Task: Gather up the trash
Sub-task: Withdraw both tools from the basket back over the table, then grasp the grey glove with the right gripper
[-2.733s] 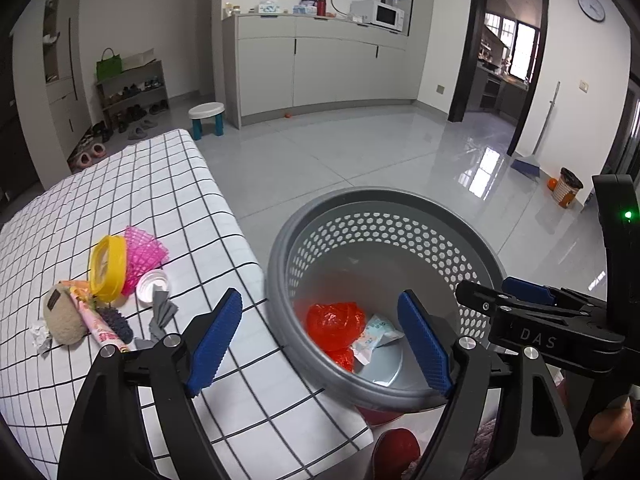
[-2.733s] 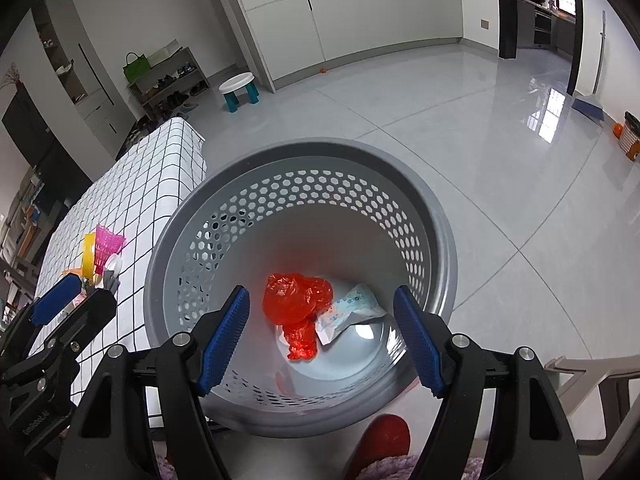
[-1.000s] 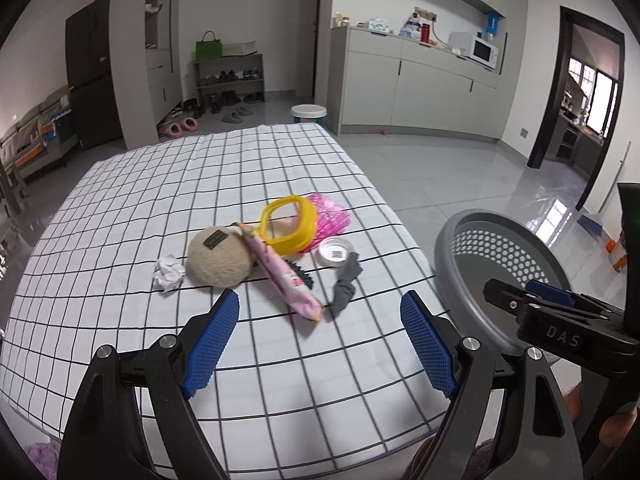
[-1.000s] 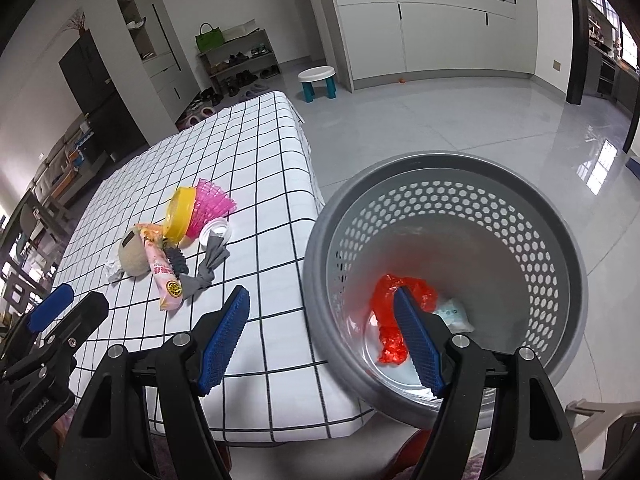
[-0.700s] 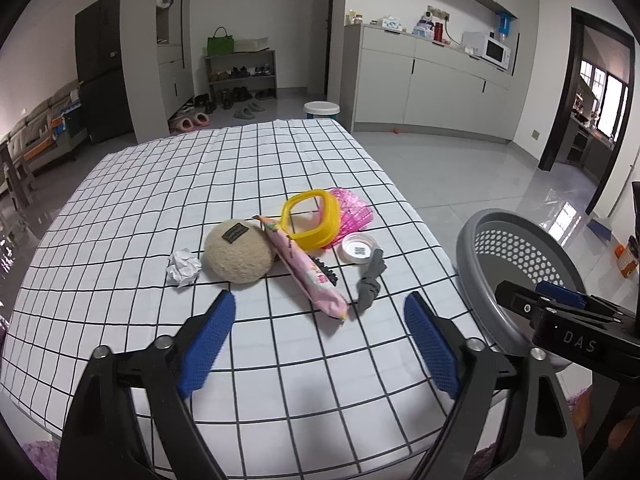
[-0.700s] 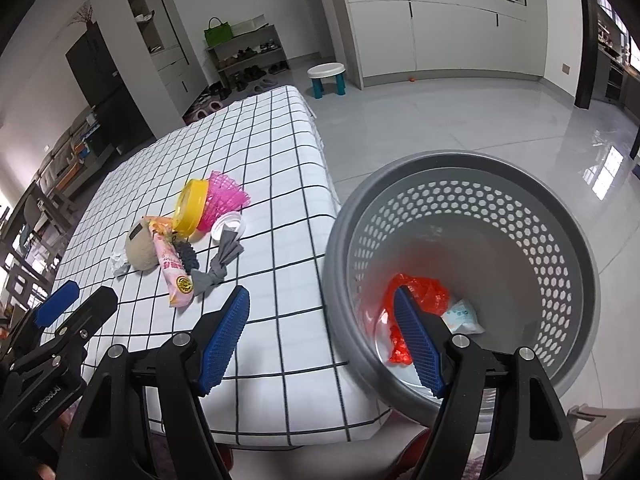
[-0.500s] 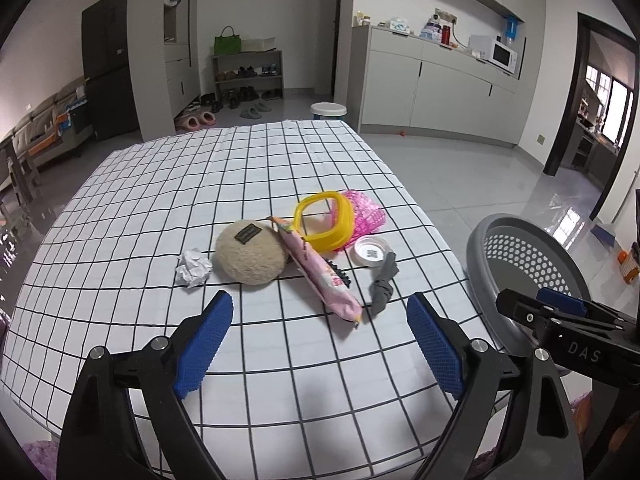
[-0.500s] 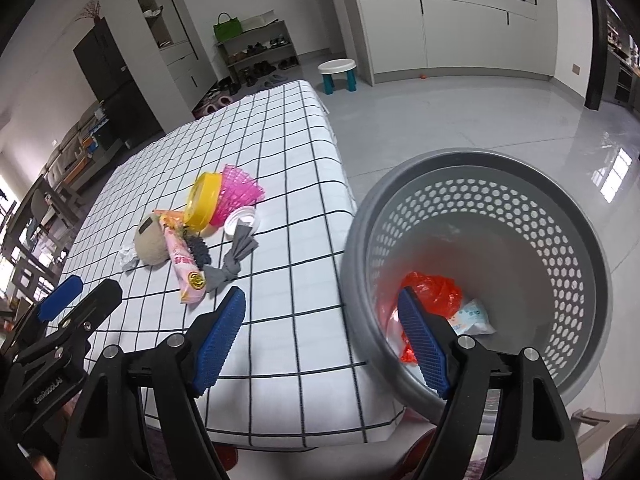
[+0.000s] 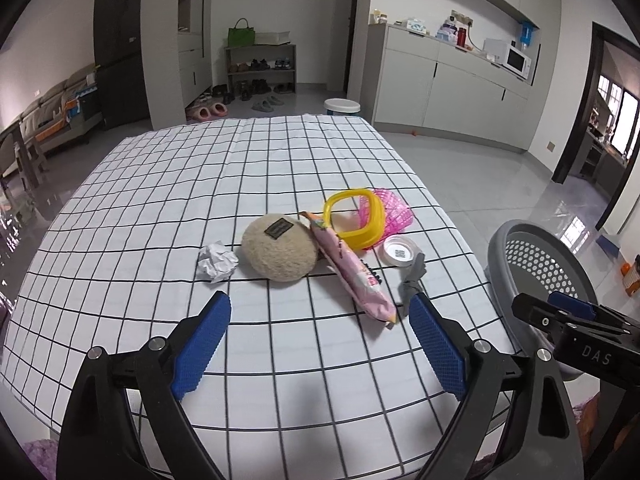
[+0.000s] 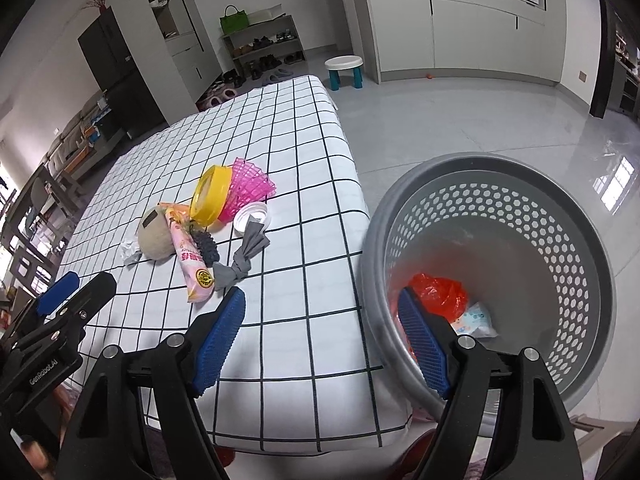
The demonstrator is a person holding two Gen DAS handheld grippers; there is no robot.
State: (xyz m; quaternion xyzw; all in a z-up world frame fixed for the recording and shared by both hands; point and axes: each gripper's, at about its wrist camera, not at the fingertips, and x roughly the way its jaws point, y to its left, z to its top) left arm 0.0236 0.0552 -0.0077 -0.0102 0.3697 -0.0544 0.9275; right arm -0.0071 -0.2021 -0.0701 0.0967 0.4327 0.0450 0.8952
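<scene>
A grey perforated trash basket (image 10: 572,240) stands on the floor at the table's right edge, with a red plastic bag (image 10: 438,292) and a pale wrapper (image 10: 474,318) inside; it also shows in the left wrist view (image 9: 532,256). On the checked tablecloth lie a crumpled paper ball (image 9: 216,261), a pink snack wrapper (image 9: 352,274), a grey rag (image 9: 412,282) and a white lid (image 9: 399,251). My left gripper (image 9: 320,344) is open and empty above the table's near edge. My right gripper (image 10: 320,336) is open and empty, over the table corner beside the basket.
A beige fuzzy pouch (image 9: 280,253), a yellow ring (image 9: 352,218), a pink mesh basket (image 9: 390,212) and a black spiky item (image 10: 206,246) lie in the same cluster. Bare checked cloth (image 9: 180,184) stretches behind and left of it. A small stool (image 10: 344,70) stands on the floor beyond.
Both grippers swung left from over the basket to the table. The trash cluster now sits ahead of the left gripper. Both stayed open and empty.
</scene>
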